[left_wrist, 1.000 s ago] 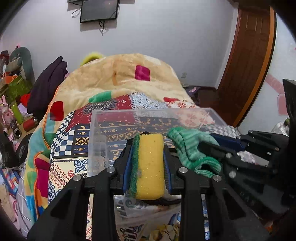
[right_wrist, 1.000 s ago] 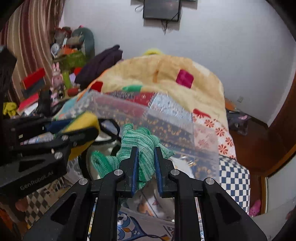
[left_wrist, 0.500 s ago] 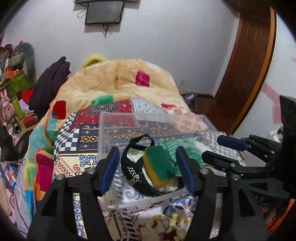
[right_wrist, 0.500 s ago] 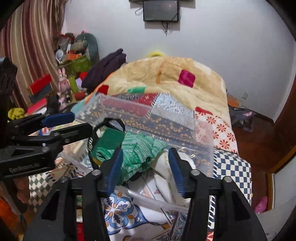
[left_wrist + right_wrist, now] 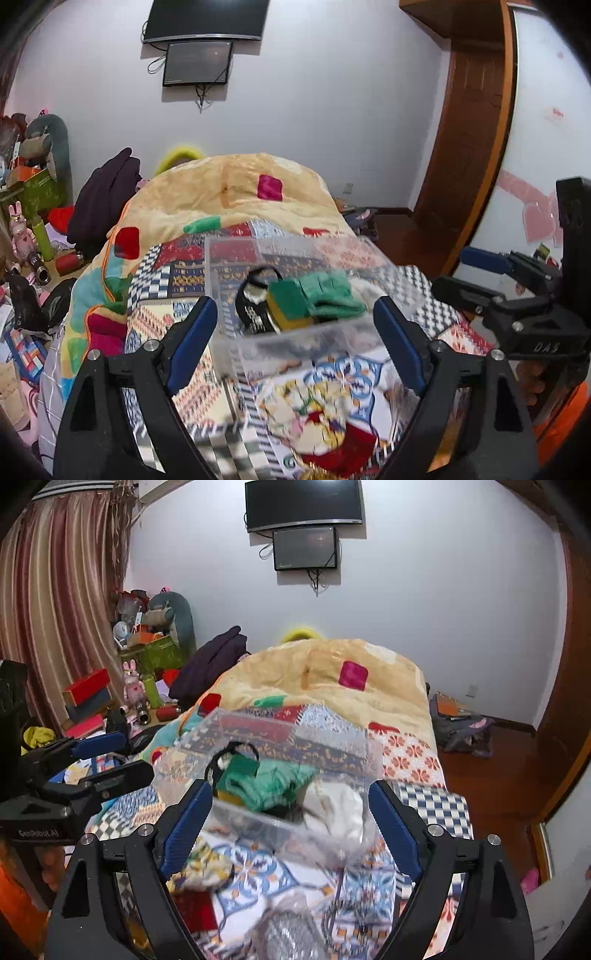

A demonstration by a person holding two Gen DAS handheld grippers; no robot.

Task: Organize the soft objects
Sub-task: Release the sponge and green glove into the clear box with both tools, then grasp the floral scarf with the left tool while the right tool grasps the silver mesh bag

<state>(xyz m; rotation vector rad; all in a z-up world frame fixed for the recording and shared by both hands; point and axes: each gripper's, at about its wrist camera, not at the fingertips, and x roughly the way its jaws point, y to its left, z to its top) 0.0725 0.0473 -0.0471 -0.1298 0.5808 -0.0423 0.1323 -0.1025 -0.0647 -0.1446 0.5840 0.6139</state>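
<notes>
A clear plastic bin (image 5: 229,273) sits on the patchwork bed. Inside lie a yellow sponge with a green scrub face (image 5: 288,299), a green knitted glove (image 5: 332,295) and a black strap (image 5: 251,314). The right wrist view shows the same bin (image 5: 369,749) with the sponge (image 5: 240,771), the glove (image 5: 273,782) and a white cloth (image 5: 340,808). My left gripper (image 5: 295,343) is open and empty, pulled back in front of the bin. My right gripper (image 5: 291,823) is open and empty too, also in front of the bin.
The bed carries a yellow quilt (image 5: 240,188) behind the bin. A cluttered side table (image 5: 140,686) with toys and boxes stands at the left. A dark coat (image 5: 107,195) lies at the bed's left edge. A wooden door (image 5: 469,147) is at the right.
Both grippers opened and let go: the sponge and the green glove dropped into the bin. Both grippers then drew back and up from the bin.
</notes>
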